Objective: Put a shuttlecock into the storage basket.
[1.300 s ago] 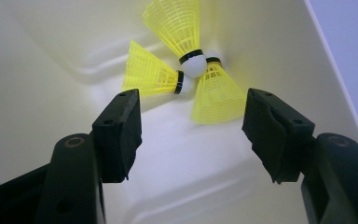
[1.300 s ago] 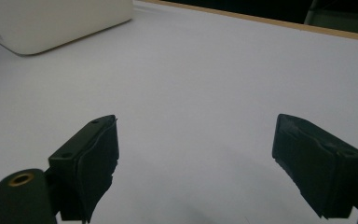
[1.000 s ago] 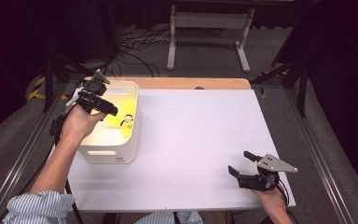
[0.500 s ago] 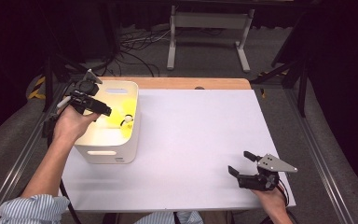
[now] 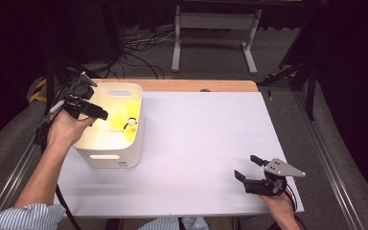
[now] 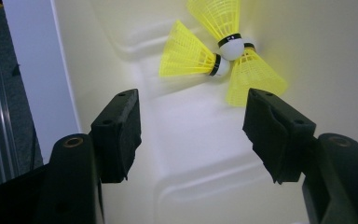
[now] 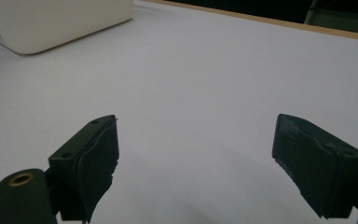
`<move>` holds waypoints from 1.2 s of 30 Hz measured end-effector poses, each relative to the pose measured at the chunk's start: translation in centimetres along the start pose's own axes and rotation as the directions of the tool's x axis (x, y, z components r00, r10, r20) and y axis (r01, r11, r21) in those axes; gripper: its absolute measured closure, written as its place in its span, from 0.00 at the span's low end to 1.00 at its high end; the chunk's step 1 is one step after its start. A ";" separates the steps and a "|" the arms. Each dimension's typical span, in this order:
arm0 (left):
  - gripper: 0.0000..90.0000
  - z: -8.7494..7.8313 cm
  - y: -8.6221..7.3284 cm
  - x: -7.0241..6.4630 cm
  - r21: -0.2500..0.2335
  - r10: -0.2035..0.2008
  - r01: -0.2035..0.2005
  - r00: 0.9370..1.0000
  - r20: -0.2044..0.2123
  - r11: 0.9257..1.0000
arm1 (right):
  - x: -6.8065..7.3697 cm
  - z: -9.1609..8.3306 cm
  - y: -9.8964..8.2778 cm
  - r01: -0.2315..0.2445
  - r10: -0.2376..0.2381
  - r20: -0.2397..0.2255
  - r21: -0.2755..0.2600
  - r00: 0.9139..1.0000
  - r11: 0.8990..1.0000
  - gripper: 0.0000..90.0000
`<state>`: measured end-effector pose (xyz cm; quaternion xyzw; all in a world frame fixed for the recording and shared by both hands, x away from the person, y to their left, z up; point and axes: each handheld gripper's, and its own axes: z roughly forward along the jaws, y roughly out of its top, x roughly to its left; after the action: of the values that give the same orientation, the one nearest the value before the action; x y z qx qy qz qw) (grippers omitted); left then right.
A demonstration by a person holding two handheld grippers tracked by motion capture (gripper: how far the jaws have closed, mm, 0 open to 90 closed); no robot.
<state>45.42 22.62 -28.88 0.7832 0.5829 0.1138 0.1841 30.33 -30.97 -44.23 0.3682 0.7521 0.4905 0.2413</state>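
A white bin [image 5: 109, 158] stands at the left of the white table. Three yellow shuttlecocks [image 6: 223, 51] lie together against its inner wall; in the high view they show as yellow shuttlecocks [image 5: 127, 120] by the bin's right wall. My left gripper [image 5: 96, 114] hovers over the bin's left rim, pointing into it, open and empty; in the left gripper view the left gripper [image 6: 191, 135] has its jaws wide apart short of the shuttlecocks. My right gripper [image 5: 248, 168] rests near the table's front right, open with nothing between its jaws; the right gripper [image 7: 193, 163] faces bare tabletop.
The white table [image 5: 206, 139] has a wooden strip along its far edge. Beyond it stand a metal stand [image 5: 213, 33] and cables on the floor. The bin's corner [image 7: 51, 23] appears far off in the right gripper view.
My left gripper has drawn back leftward, from over the bin's middle to above its left rim. The right gripper has stayed where it was.
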 end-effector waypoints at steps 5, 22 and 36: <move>0.41 -0.2 -0.4 0.6 -0.006 -0.014 0.014 1.000 0.000 1.000 | 0.0 0.0 0.0 0.000 0.000 0.001 -0.001 1.000 1.000 0.17; 0.42 -0.7 -1.2 2.1 -0.016 -0.047 0.046 0.998 -0.029 0.999 | 0.0 0.0 0.0 -0.003 0.003 0.002 -0.002 1.000 1.000 0.17; 0.43 -1.1 -1.8 3.5 -0.019 -0.078 0.078 0.996 -0.044 0.997 | 0.0 0.0 0.0 -0.003 0.003 0.002 -0.001 1.000 1.000 0.17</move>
<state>44.46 26.60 -28.79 0.7554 0.6161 0.1291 0.1819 30.35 -30.96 -44.24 0.3699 0.7511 0.4907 0.2414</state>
